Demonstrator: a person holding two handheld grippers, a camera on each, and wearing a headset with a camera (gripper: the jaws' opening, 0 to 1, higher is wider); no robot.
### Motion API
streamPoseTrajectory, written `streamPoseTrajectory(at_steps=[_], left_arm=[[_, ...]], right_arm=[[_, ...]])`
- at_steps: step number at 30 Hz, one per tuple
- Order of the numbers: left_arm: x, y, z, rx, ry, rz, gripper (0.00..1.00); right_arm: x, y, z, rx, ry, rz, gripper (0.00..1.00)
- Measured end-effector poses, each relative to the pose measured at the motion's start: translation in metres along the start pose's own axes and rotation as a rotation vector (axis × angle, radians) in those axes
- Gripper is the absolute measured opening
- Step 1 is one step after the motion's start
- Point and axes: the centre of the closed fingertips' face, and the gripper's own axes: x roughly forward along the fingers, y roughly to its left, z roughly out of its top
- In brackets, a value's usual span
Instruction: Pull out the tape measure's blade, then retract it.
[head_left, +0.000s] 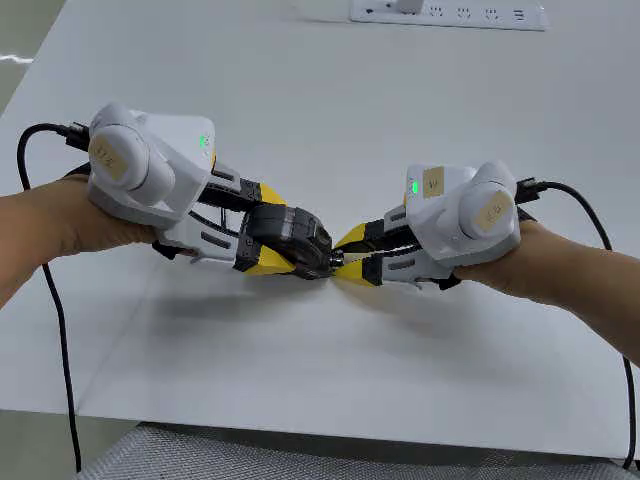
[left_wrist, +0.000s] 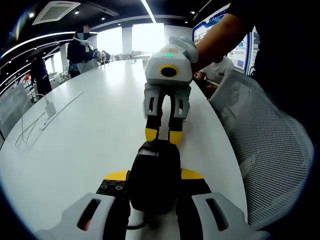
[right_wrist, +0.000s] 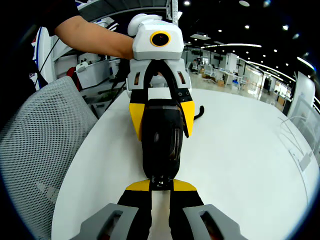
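Left claw (head_left: 275, 228) clamps the black tape measure (head_left: 295, 240) case above the tabletop (head_left: 300, 100); right claw (head_left: 348, 257) pinches the blade tip (right_wrist: 160, 182) (barely out). Risk: thin tip slips free on pulling, or snaps back on release.

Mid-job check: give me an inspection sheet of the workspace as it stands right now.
Surface: white table, no marks seen.
Job's things: black tape measure, held between both grippers; no drawn-out blade seen.
Clutter: white power strip at the far edge.
Grippers: left gripper shut on the case; right gripper shut at the case's front end, seemingly on the blade tip.
Cables: one black cable from the left gripper and another from the right, both dropping past the near edge.
Surroundings: grey mesh chair beside the table; open office with people far off.
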Motion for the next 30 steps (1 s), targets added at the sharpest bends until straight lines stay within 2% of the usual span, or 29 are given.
streamPoseTrajectory(at_steps=[14,30], left_arm=[[0.0,0.0,0.0,-0.001,0.001,-0.002,0.3],[0.001,0.001,0.001,-0.002,-0.002,0.0,0.3]], right_arm=[[-0.002,0.002,0.001,-0.008,0.0,0.005,0.08],[-0.014,0.002,-0.008,-0.006,0.007,0.005,0.08]])
